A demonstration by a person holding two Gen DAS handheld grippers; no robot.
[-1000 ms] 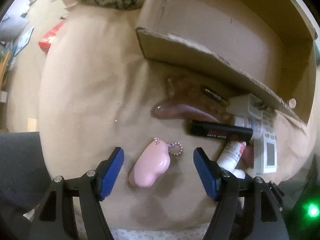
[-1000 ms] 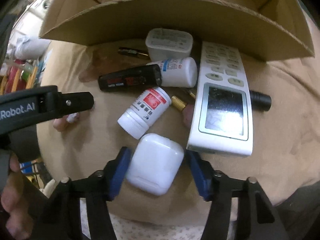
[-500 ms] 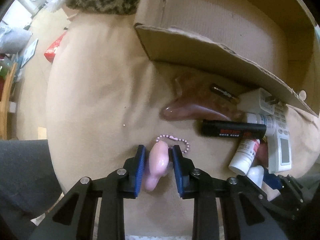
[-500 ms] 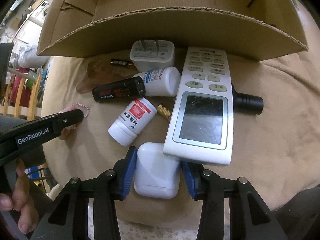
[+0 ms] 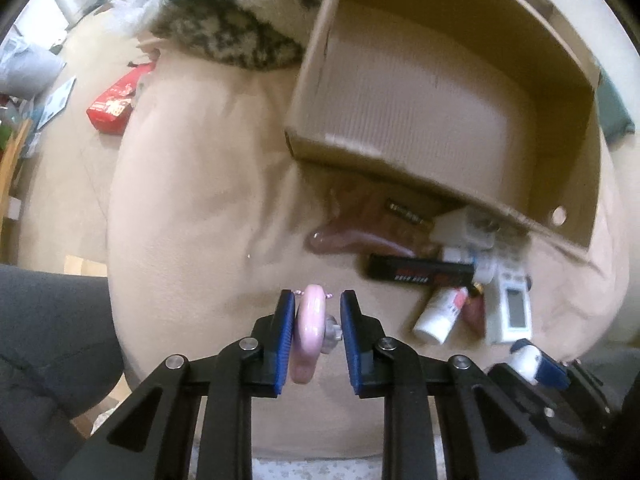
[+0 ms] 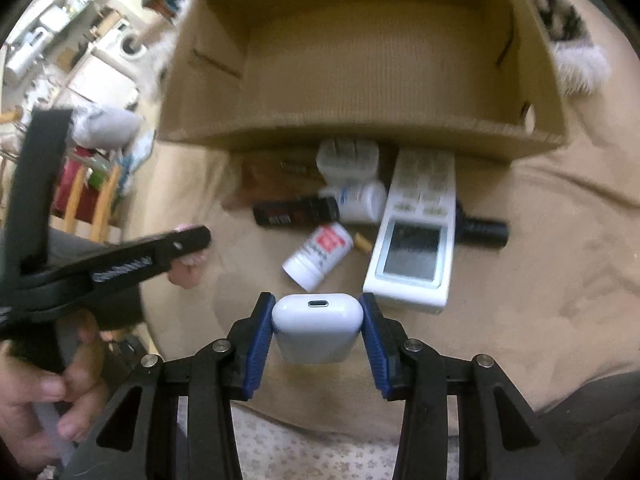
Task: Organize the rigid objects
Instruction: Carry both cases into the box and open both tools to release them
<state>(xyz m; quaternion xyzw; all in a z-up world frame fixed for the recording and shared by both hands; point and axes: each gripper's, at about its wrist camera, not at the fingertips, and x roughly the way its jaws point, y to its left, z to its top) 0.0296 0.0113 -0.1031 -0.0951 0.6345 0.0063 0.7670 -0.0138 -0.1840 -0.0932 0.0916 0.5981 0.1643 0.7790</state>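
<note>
My left gripper (image 5: 316, 300) is shut on a pink keychain charm (image 5: 310, 328), held on edge above the beige cushion (image 5: 192, 200), its bead chain behind it. In the right wrist view the left gripper (image 6: 192, 240) shows side-on at left, with the charm (image 6: 186, 272) below its tip. My right gripper (image 6: 317, 300) is shut on a white earbud case (image 6: 316, 332), port end facing forward and clear of the cushion. An open cardboard box (image 6: 360, 136) lies past both grippers, and its inside looks bare.
In front of the box lie a white remote (image 6: 412, 248), a red-labelled pill bottle (image 6: 320, 252), a black tube (image 6: 296, 212), a blue-labelled bottle (image 6: 356, 200), a charger plug (image 6: 348, 156) and a black cylinder (image 6: 484, 232). A person's hand (image 6: 40, 400) holds the left gripper. A red packet (image 5: 112, 108) lies on the floor.
The left jaws closed on the pink charm and raised it off the cushion. The right jaws tightened on the earbud case and lifted it. Both views now look further into the box.
</note>
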